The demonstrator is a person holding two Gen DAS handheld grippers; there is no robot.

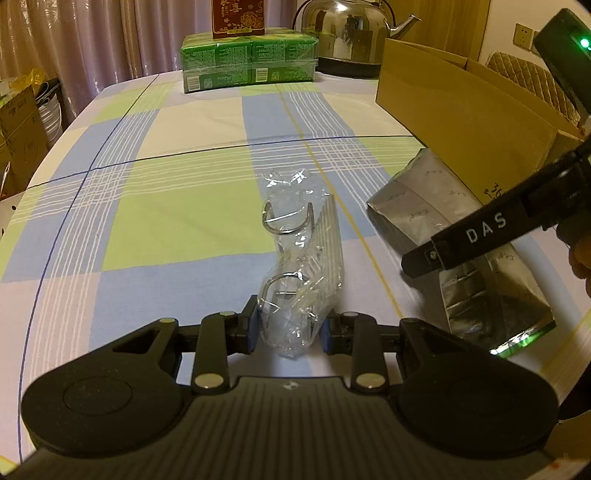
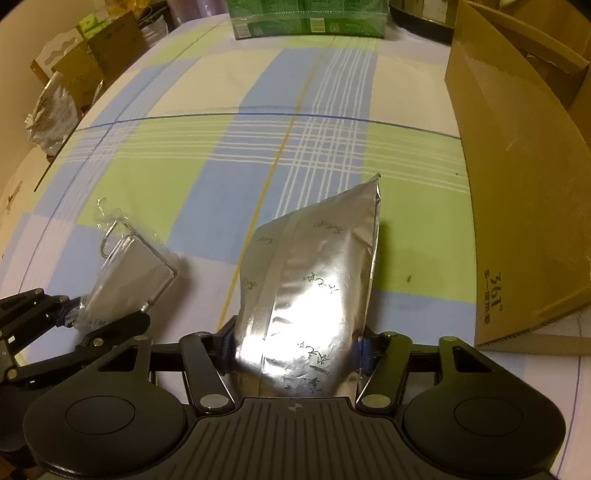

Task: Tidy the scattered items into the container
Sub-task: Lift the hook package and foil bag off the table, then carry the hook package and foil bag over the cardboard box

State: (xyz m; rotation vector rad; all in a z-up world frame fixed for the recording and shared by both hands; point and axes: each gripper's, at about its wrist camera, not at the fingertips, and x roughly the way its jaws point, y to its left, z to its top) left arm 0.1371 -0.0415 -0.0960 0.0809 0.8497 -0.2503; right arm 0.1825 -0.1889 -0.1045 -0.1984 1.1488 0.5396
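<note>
A clear plastic packet of metal hooks [image 1: 301, 258] lies on the checked tablecloth; my left gripper [image 1: 290, 326] is shut on its near end. The packet also shows in the right wrist view [image 2: 129, 273], held by the left gripper [image 2: 72, 310]. A silver foil pouch [image 2: 314, 288] sits between the blue pads of my right gripper [image 2: 295, 350], which is shut on its near end. The pouch also shows in the left wrist view [image 1: 461, 236], partly behind the right gripper's black finger [image 1: 476, 229]. The open cardboard box [image 2: 517, 177] stands to the right.
A green shrink-wrapped pack [image 1: 249, 61] with a red box on top and a steel kettle [image 1: 349, 33] stand at the table's far end. Cardboard boxes and bags [image 2: 92, 55] sit on the floor beyond the left edge. The cardboard box also shows in the left wrist view [image 1: 461, 107].
</note>
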